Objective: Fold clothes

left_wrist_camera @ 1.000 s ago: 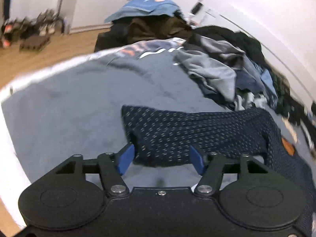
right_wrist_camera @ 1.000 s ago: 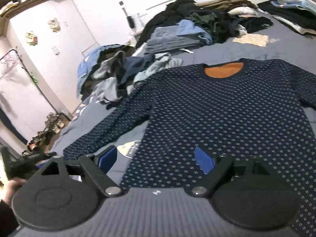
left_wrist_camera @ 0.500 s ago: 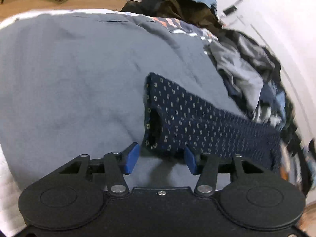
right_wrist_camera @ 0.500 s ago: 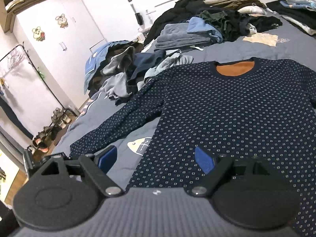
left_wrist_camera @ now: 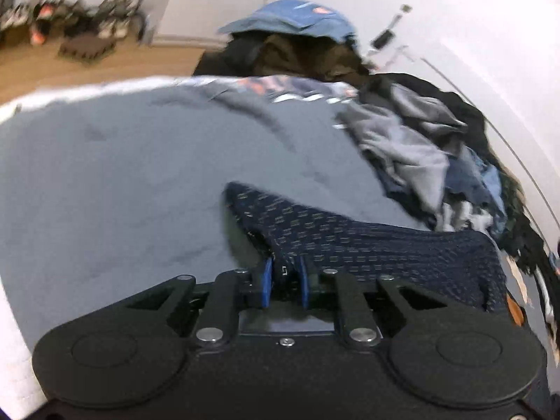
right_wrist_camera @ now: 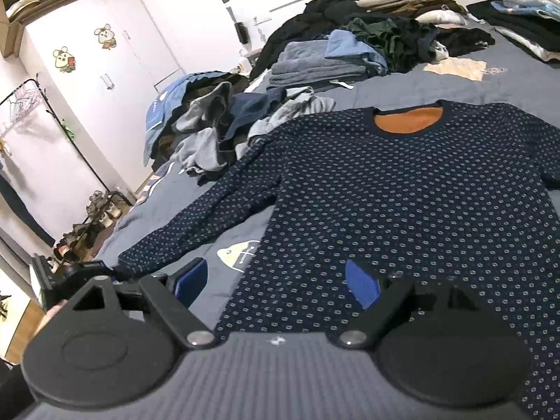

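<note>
Left wrist view shows the left gripper (left_wrist_camera: 284,281), jaws just closing, pinching the sweater (right_wrist_camera: 402,189) cuff at lower centre, readying a sleeve fold, while the right gripper (right_wrist_camera: 276,283) gapes wide over the hem.

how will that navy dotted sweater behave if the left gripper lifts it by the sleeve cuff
Probably floppy: the sweater lies limp and flat on the bed. With the left gripper pinching only the cuff, the rest likely trails and drags.

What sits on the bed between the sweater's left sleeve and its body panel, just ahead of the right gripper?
Right wrist view: bare grey bedcover with a fish print fills the gap between the sleeve and the sweater body.
</note>
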Motion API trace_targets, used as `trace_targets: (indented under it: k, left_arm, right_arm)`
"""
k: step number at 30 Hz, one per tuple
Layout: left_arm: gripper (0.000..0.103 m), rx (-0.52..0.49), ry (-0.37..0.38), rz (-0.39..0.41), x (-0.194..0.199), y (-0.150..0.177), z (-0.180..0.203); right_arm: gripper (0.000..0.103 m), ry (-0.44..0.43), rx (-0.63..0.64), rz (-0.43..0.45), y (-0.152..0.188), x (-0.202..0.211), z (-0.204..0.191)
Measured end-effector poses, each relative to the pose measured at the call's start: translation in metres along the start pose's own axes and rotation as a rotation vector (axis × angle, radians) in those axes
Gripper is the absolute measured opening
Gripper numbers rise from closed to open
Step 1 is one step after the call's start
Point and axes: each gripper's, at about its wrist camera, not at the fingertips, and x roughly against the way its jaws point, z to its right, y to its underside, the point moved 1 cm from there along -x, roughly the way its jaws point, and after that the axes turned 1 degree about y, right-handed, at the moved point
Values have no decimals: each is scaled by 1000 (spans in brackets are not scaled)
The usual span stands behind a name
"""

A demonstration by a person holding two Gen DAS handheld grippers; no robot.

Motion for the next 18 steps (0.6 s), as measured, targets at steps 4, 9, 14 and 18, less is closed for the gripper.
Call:
trace_targets:
  k: [4,9,14,18]
  left_arm:
    - [16,-107,48,38,9,3,39]
    - [11,-313,191,64,23,20,116]
    - [11,-558,397,4,41,76,195]
    - [11,-743,488,-119,47,136,232]
  right_arm:
    - [86,23,-9,-1,1,1,10]
    - [86,61,-24,1,1,2,24]
    - [86,104,-51,6,2,4,44]
    - [86,126,-73,12,3,8,57]
